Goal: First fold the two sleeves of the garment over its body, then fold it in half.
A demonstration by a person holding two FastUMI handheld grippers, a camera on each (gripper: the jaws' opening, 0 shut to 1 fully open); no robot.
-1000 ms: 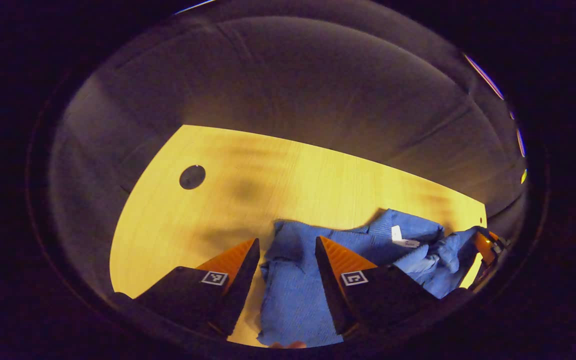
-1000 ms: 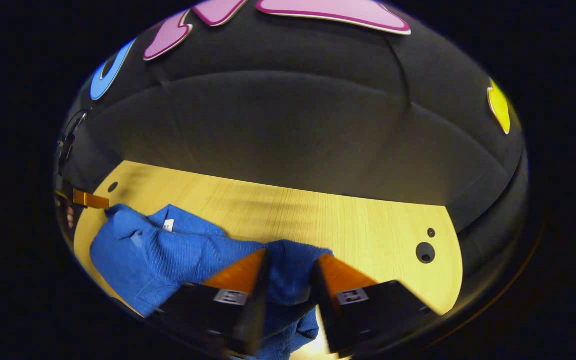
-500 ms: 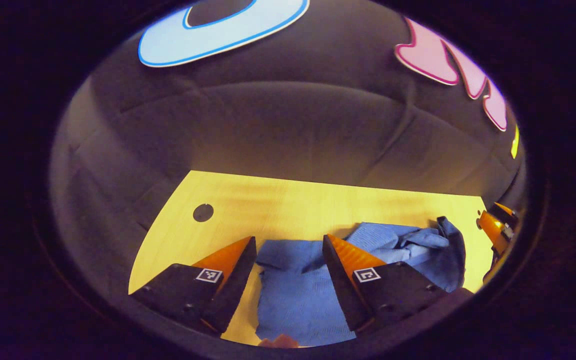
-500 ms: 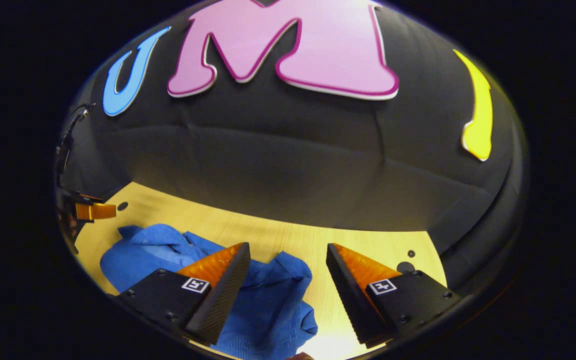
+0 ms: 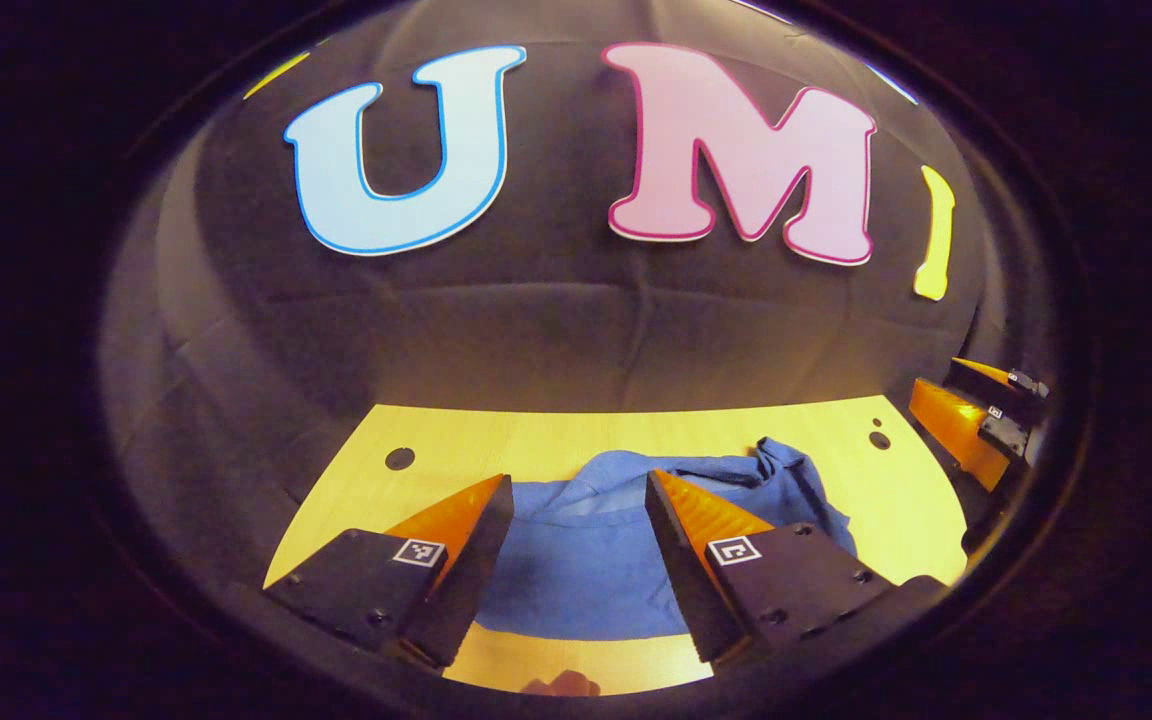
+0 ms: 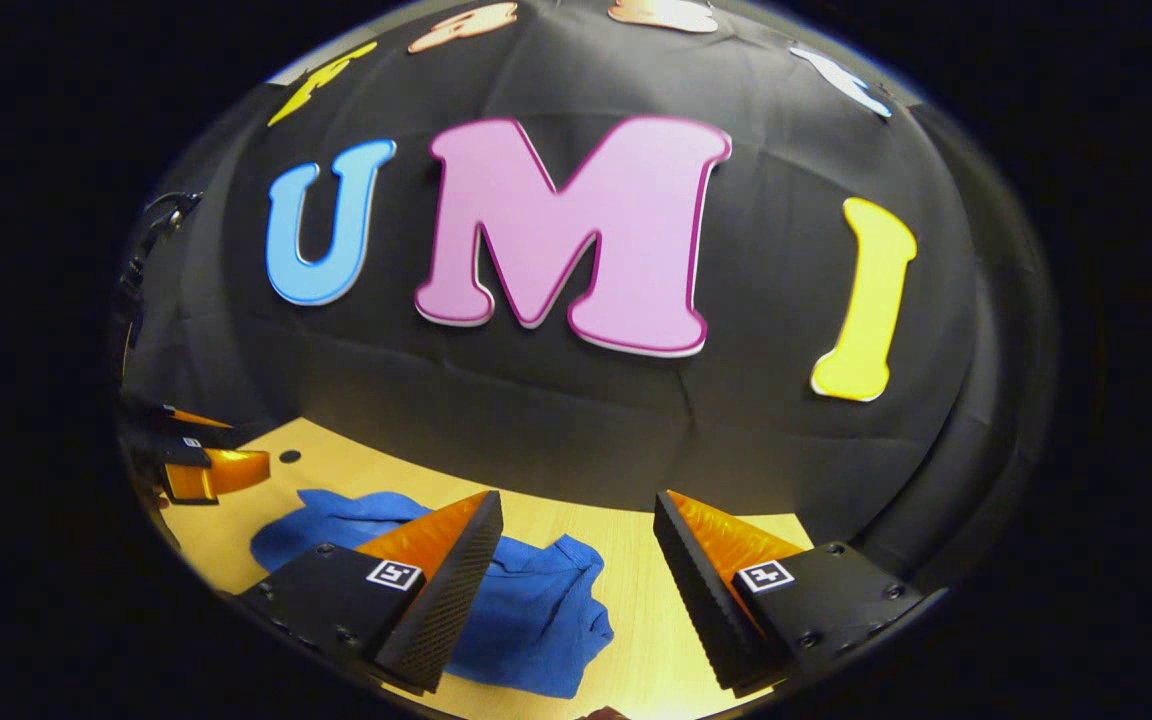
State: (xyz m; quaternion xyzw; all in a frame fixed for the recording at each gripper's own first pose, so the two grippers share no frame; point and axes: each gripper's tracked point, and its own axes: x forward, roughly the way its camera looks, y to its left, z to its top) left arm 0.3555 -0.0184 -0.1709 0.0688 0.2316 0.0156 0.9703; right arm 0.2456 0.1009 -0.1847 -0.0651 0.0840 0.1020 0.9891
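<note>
The blue garment (image 5: 576,560) lies folded into a compact heap on the wooden table (image 5: 896,500), with a bunched edge at its far right. My left gripper (image 5: 576,490) hangs open above its near part, nothing between the fingers. In the right gripper view the garment (image 6: 536,600) lies low and left on the table (image 6: 636,560). My right gripper (image 6: 576,505) is open and lifted off the cloth, which sits mostly under its left finger. The right gripper (image 5: 971,420) shows at the right edge of the left gripper view; the left gripper (image 6: 206,470) shows at the left edge of the right gripper view.
The table has small round holes near its far corners (image 5: 399,459) (image 5: 879,439) (image 6: 289,456). The black cloth wall rises right behind the table's far edge. Bare wood lies right of the garment (image 6: 736,530). A bit of a hand (image 5: 561,685) shows at the bottom.
Both grippers have let go of the garment, opened and risen while tilting up toward the wall. The garment now lies flat and folded on the table.
</note>
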